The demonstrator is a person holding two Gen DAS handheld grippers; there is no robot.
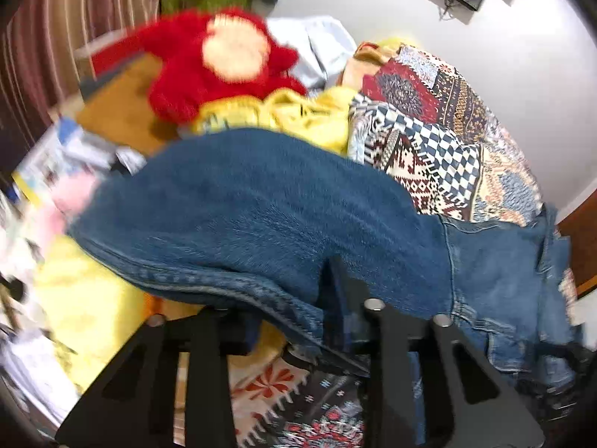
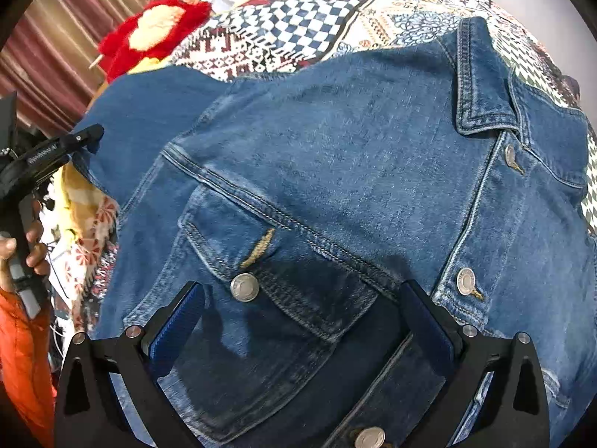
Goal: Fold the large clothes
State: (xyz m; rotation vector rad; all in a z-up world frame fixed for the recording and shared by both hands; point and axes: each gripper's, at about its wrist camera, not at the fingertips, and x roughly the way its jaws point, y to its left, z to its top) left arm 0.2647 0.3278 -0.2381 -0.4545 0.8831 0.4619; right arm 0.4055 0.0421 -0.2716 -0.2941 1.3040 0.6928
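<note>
Denim jacket (image 2: 335, 171) lies front-up on the patterned bedspread (image 2: 298, 18), collar toward the far right, chest pocket button (image 2: 244, 287) between the right gripper (image 2: 302, 321) fingers. Right jaws wide, hovering over the pocket, no pinch visible. Left gripper (image 1: 294, 321) jaws narrow, clamped on the sleeve (image 1: 242, 216) edge at the jacket's left side; in the right wrist view its tip meets the sleeve. Red plush toy (image 1: 216, 59) beyond.
</note>
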